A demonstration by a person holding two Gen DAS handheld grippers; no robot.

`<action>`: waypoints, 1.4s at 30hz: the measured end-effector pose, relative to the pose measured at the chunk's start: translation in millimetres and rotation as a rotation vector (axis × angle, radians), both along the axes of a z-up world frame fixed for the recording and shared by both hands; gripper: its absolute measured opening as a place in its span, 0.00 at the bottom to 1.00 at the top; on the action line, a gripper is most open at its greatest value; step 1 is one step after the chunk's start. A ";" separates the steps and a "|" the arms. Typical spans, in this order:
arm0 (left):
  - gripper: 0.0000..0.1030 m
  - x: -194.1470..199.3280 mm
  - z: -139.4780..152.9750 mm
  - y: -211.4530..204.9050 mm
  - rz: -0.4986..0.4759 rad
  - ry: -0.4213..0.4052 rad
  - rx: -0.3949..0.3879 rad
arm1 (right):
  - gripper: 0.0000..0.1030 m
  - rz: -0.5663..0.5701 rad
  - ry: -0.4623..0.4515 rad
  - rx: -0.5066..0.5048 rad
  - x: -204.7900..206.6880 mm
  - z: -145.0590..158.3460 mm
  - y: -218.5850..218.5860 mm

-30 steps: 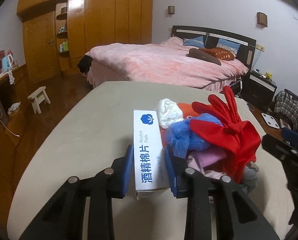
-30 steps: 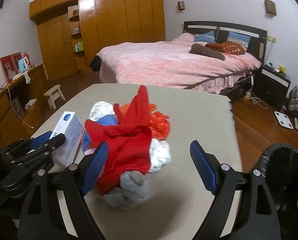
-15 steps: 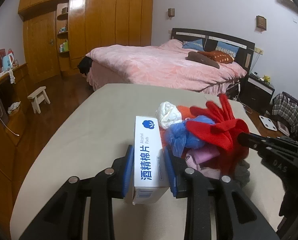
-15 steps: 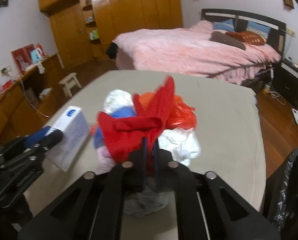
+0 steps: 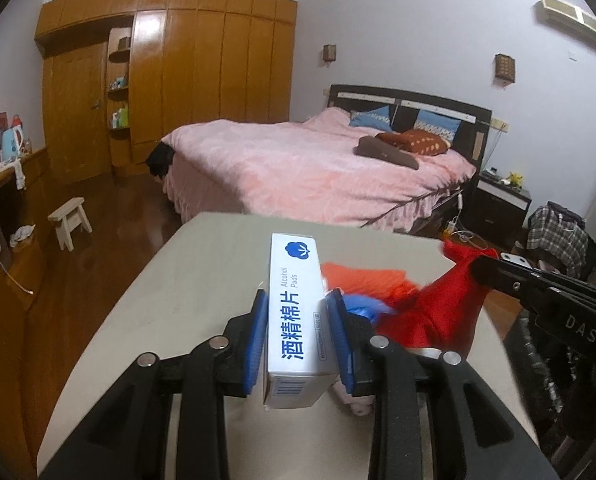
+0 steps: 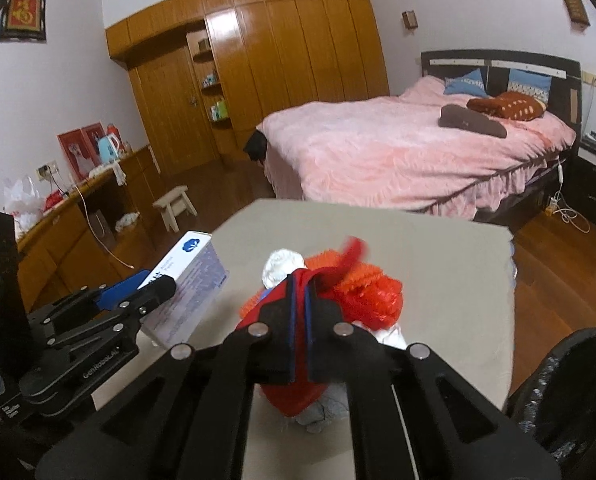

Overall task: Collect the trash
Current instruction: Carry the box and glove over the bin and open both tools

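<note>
Table (image 6: 438, 248): a beige-topped surface in a bedroom, with a loose heap of trash near its front edge.
Trash bin (image 6: 570, 396): a black-lined bin at the table's right front corner; its inside is too dark to show any contents.
Trash heap (image 6: 362, 300): crumpled orange-red plastic, a white wad, blue and pink scraps and a grey piece, all touching in one pile on the table.
Red cloth (image 6: 298, 396): a bright red piece of fabric at the front of the heap, one end pointing up, the rest hanging under the right gripper.
Box (image 5: 296, 316): a white carton printed "Alcohol Pads" in blue, held lengthwise off the table, just left of the heap.
Left gripper (image 5: 298, 332): its blue pads press on both long sides of the box, grasping it.
Right gripper (image 6: 299, 312): its jaws have just been closing and now stand clenched together, pinching the red cloth between the pads.
</note>
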State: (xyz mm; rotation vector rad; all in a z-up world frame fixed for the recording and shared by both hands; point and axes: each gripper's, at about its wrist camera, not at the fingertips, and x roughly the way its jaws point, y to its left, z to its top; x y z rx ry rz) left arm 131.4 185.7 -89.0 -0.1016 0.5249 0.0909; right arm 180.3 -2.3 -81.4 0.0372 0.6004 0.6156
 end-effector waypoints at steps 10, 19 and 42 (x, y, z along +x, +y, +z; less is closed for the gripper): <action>0.30 -7.6 24.9 -38.4 -0.098 -0.035 -0.003 | 0.03 -0.071 -0.057 0.034 -18.1 32.3 -55.5; 0.30 0.0 32.1 -104.9 -0.245 -0.030 -0.017 | 0.03 -0.231 -0.074 0.000 -32.2 34.7 -130.0; 0.30 18.2 9.2 -305.1 -0.627 0.010 -0.062 | 0.03 -0.595 0.013 -0.098 -76.9 -9.8 -305.6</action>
